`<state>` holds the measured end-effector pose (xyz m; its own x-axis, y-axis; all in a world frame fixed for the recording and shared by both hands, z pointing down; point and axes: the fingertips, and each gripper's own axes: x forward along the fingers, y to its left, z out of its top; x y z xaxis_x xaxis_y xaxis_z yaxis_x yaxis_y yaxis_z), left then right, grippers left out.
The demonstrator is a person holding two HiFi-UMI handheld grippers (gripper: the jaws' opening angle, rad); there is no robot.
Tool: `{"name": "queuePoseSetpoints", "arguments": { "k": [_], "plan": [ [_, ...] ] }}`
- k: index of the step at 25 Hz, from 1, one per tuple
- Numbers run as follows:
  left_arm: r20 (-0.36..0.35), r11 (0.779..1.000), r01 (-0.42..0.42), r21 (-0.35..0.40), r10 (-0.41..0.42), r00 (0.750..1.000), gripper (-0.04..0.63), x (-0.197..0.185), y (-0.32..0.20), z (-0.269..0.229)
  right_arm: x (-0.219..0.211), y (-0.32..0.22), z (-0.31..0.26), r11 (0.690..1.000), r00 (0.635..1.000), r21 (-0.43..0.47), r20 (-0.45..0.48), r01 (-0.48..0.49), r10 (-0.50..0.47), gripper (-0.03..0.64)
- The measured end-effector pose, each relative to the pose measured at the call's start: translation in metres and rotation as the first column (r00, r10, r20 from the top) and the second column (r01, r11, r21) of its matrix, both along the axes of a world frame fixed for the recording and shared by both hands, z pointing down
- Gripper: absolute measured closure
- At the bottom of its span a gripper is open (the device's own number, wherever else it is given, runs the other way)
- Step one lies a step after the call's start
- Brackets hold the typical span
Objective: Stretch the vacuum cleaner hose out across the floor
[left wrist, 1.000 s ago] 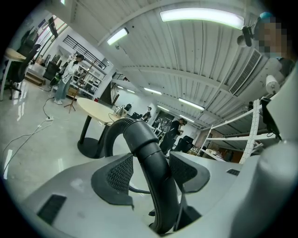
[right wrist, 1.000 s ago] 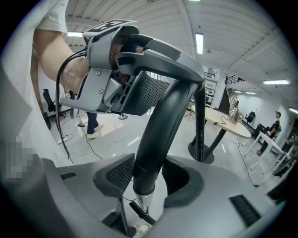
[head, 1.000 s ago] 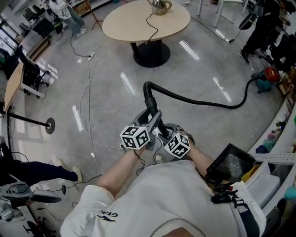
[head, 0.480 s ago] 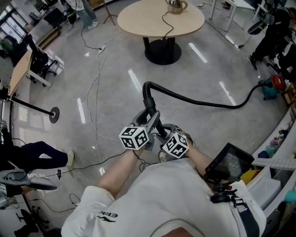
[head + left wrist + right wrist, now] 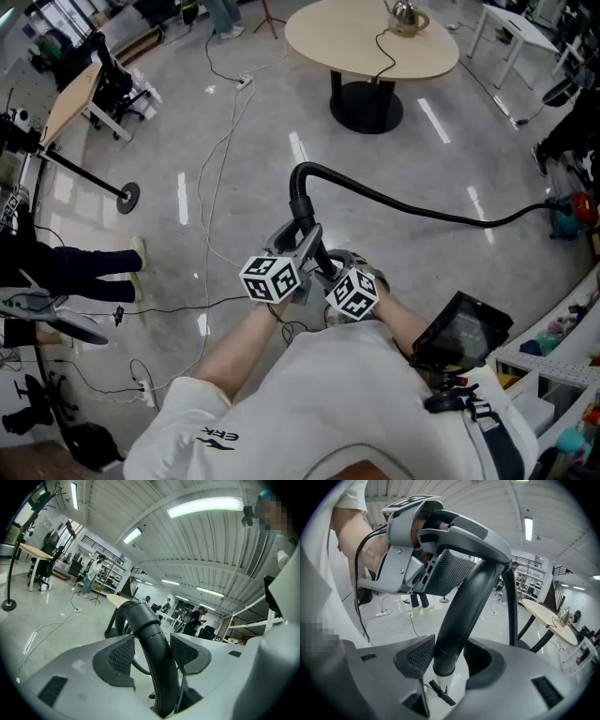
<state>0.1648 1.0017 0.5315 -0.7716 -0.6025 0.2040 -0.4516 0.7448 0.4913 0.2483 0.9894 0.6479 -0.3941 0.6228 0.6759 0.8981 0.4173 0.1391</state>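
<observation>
We clamp the vacuum hose (image 5: pixel 301 199) at its rigid end, left gripper (image 5: pixel 305 234) just ahead of right gripper (image 5: pixel 330 267); its length trails rightward across the floor.

The left gripper (image 5: pixel 302 239) and right gripper (image 5: pixel 325 267) are sitting side by side before the chest, each clamping the hose (image 5: pixel 394 202), the right tilting downward.
</observation>
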Motion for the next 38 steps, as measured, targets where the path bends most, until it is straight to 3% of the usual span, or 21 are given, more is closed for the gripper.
{"name": "queuePoseSetpoints", "arguments": {
  "k": [6, 14, 24, 38],
  "plan": [
    [0.003, 0.998, 0.059, -0.03, -0.059, 0.998, 0.363, 0.011, 0.013, -0.008, 0.011, 0.012, -0.008, 0.997, 0.997, -0.012, 0.002, 0.077, -0.077, 0.428],
    [0.001, 0.996, 0.065, -0.056, -0.065, 0.998, 0.364, 0.025, 0.008, 0.003, 0.027, 0.009, 0.001, 0.994, 0.994, -0.015, 0.01, 0.108, -0.108, 0.42],
    [-0.013, 0.996, -0.068, -0.059, 0.067, 0.998, 0.364, 0.019, -0.026, -0.001, 0.022, -0.018, -0.001, 1.0, 1.0, 0.021, 0.013, -0.002, 0.002, 0.42],
    [0.001, 0.976, -0.211, -0.056, 0.211, 0.977, 0.367, 0.032, -0.009, 0.003, 0.033, 0.014, 0.007, 0.99, 0.99, 0.035, 0.003, -0.139, 0.139, 0.414]
  ]
}}
